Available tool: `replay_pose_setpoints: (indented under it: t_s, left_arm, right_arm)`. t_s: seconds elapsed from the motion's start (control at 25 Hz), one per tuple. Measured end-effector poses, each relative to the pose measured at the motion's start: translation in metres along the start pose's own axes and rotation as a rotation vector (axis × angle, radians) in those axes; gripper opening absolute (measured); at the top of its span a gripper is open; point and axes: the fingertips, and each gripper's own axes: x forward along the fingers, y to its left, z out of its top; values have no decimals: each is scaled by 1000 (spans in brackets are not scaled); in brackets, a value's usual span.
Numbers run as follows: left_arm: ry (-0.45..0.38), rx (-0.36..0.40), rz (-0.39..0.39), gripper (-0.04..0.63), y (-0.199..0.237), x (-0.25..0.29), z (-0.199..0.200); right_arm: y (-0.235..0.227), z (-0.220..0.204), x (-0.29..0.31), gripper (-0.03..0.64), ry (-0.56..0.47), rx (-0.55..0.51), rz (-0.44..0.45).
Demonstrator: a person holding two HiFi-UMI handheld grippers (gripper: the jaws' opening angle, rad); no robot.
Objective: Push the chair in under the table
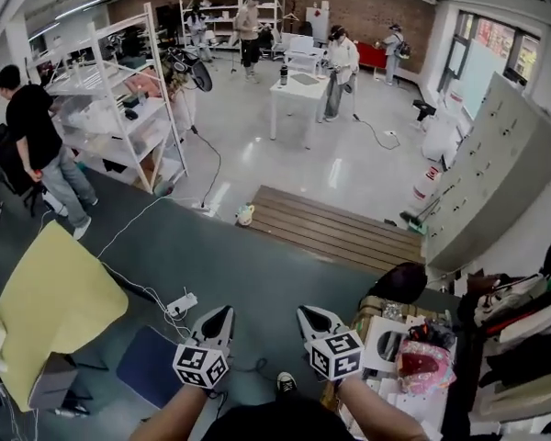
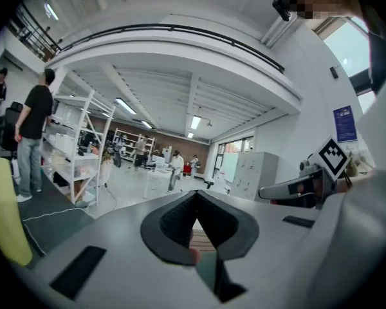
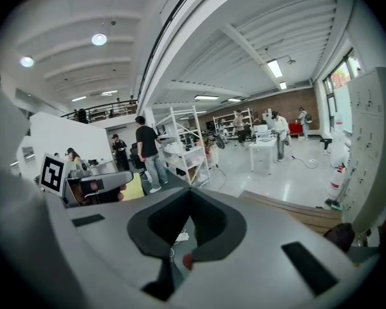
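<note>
Both grippers are held side by side low in the head view, pointing forward over the dark floor. My left gripper (image 1: 222, 315) (image 2: 194, 193) is shut with nothing between its jaws, and so is my right gripper (image 1: 306, 313) (image 3: 190, 190). Each shows in the other's view, the right gripper (image 2: 289, 188) and the left gripper (image 3: 96, 184). A yellow table top (image 1: 60, 301) lies to the lower left. Beside it is a dark blue square (image 1: 151, 366) that may be a seat; I cannot tell. A white table (image 1: 298, 85) stands far off.
A white shelving rack (image 1: 119, 108) stands at the left with a person in black (image 1: 41, 150) next to it. A wooden platform (image 1: 340, 232) lies ahead and grey lockers (image 1: 496, 182) line the right. Clutter (image 1: 413, 347) sits at my right; a power strip (image 1: 181, 303) and cables cross the floor.
</note>
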Motion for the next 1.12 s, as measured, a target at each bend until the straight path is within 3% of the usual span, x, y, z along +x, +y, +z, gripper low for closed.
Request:
replay_pose_setpoints:
  t_s: [0.32, 0.56, 0.72, 0.92, 1.12]
  left_arm:
    - [-53, -49, 350, 9, 50, -80, -1]
    - [-98, -115, 695, 9, 77, -180, -21]
    - [-128, -147, 871, 9, 70, -248, -32]
    - [-152, -175, 1005, 9, 62, -318, -46]
    - [-170, -174, 1048, 9, 56, -369, -50]
  right_arm:
    - [65, 1, 67, 14, 102, -109, 318]
    - [156, -20, 101, 14, 199, -224, 619]
    - [216, -35, 98, 14, 246, -293, 779]
    - [280, -52, 87, 14, 272, -360, 900]
    - [331, -62, 69, 14, 263, -358, 959]
